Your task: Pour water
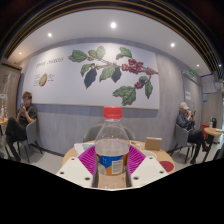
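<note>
A clear plastic water bottle (112,148) with a red cap and an orange-blue label stands upright between my two fingers. The magenta pads (88,157) press against its sides left and right, so my gripper (112,160) is shut on the bottle. The bottle is held up, well above the floor, and its base is hidden behind the gripper body. A wooden table edge (152,149) shows just behind the bottle.
A small brown box (153,143) sits on the table to the right of the bottle. A person (20,120) sits at the left and another person (189,125) at the right. A white wall with a leaf mural (110,70) stands behind.
</note>
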The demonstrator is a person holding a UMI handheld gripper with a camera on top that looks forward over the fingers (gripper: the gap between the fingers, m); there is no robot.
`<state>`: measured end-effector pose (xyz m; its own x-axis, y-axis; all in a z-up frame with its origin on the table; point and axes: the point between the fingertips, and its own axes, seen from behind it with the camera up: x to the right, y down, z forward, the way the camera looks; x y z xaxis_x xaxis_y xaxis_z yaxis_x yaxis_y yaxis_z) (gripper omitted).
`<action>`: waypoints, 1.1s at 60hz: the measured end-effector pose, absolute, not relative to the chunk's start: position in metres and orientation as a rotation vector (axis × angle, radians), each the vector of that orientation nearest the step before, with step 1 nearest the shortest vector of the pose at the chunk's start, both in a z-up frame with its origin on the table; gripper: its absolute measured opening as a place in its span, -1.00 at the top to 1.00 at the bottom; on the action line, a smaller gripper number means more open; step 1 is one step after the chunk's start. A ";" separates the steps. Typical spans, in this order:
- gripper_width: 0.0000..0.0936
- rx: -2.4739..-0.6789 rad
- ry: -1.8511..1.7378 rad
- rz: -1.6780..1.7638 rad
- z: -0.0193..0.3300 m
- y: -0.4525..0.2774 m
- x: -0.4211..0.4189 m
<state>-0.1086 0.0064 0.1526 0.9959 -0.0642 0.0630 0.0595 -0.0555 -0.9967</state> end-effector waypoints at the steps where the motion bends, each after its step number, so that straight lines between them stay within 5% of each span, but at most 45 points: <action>1: 0.23 -1.608 0.013 -0.114 0.153 0.007 -0.104; 14: 0.32 -1.570 0.157 0.077 0.152 0.017 -0.117; 25: 0.32 -1.485 0.568 0.718 0.151 0.047 -0.122; 45: 0.22 -1.035 1.258 1.612 0.186 0.059 -0.117; 66: 0.16 -0.871 1.492 1.823 0.207 0.059 -0.125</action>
